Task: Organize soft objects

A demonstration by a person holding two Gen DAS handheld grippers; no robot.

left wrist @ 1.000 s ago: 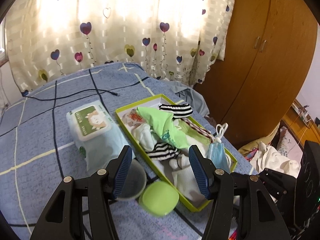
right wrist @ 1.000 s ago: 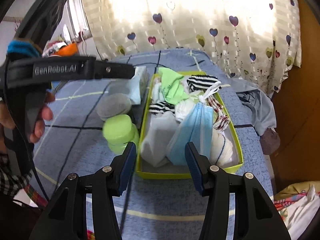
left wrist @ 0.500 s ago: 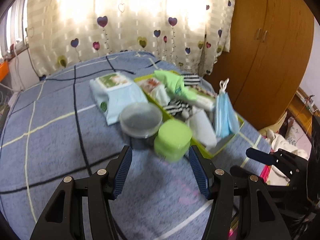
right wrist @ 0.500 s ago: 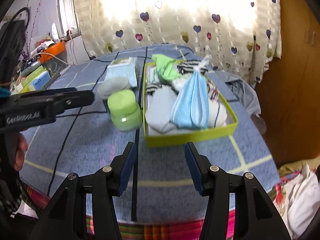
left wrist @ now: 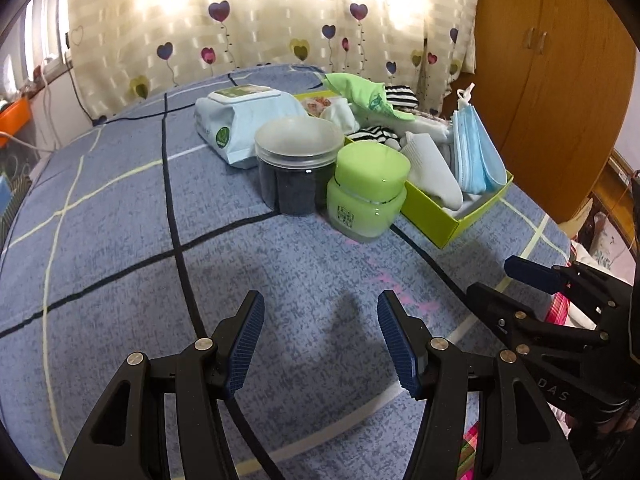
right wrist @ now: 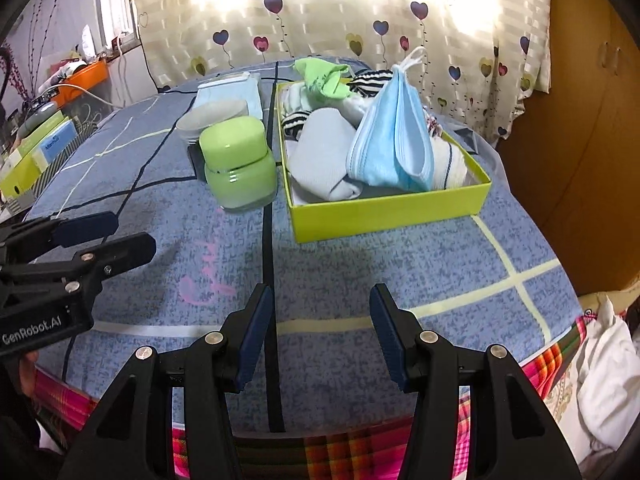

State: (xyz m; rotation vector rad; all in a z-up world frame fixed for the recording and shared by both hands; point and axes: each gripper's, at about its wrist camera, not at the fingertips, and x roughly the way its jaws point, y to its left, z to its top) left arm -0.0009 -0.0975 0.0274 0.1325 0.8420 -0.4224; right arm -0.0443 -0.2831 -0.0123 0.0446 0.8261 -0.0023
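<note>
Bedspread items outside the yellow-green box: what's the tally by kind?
Green jar: 1
Clear-lidded jar with dark contents: 1
Wet-wipes pack: 1
Total: 3, all standing beside the box, none inside it.

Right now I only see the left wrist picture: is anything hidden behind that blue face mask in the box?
Observer: Yes. The right wrist view shows a white sock with a dark stripe beside the face mask, inside the green box.
Operator: Is the other gripper carrying anything?
Observer: No. The right gripper is open, with only bedcover between its fingers.
Operator: Who holds mine?
Observer: Part of a hand shows under the left gripper.
</note>
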